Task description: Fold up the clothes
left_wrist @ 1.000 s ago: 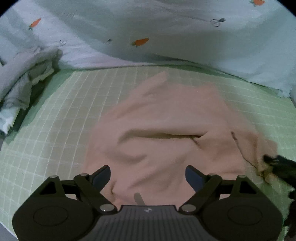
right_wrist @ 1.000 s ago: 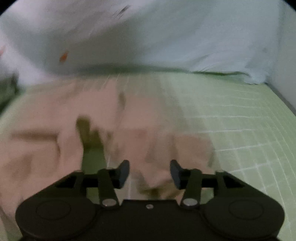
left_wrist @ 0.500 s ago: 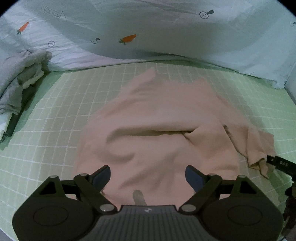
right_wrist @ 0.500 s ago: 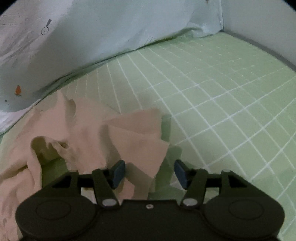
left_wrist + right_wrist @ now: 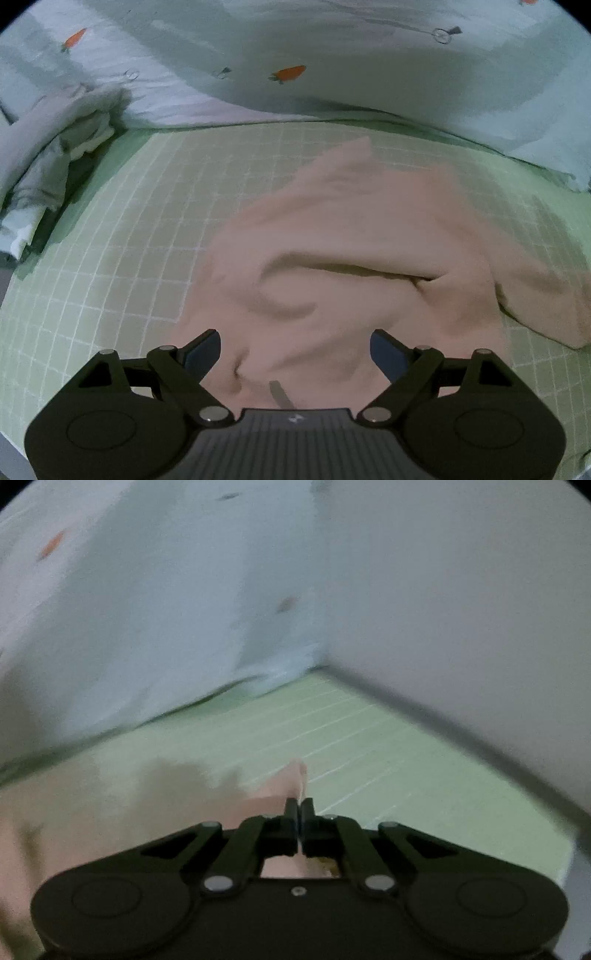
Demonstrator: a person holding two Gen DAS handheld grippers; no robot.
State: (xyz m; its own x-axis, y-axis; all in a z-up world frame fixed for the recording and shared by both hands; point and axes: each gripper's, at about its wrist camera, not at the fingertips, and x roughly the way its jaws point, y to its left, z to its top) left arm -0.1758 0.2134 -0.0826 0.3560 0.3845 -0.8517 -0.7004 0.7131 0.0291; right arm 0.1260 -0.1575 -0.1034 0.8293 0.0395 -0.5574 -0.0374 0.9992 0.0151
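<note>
A crumpled pink garment (image 5: pixel 351 251) lies on the green checked sheet (image 5: pixel 110 258). My left gripper (image 5: pixel 295 347) is open and empty, its fingers spread just above the garment's near edge. My right gripper (image 5: pixel 299 806) is shut on a corner of the pink garment (image 5: pixel 291 779), which sticks out past the fingertips; the rest of the cloth trails off to the lower left in that blurred view. The right gripper does not show in the left wrist view.
A pale blue duvet (image 5: pixel 332 55) with carrot prints is bunched along the far side. A heap of grey and white clothes (image 5: pixel 55 158) lies at the left. A white wall (image 5: pixel 461 609) bounds the bed on the right.
My right gripper has closed on a corner of the garment and swung toward the wall. The garment's right flap has shifted. The left gripper stayed open over the near edge.
</note>
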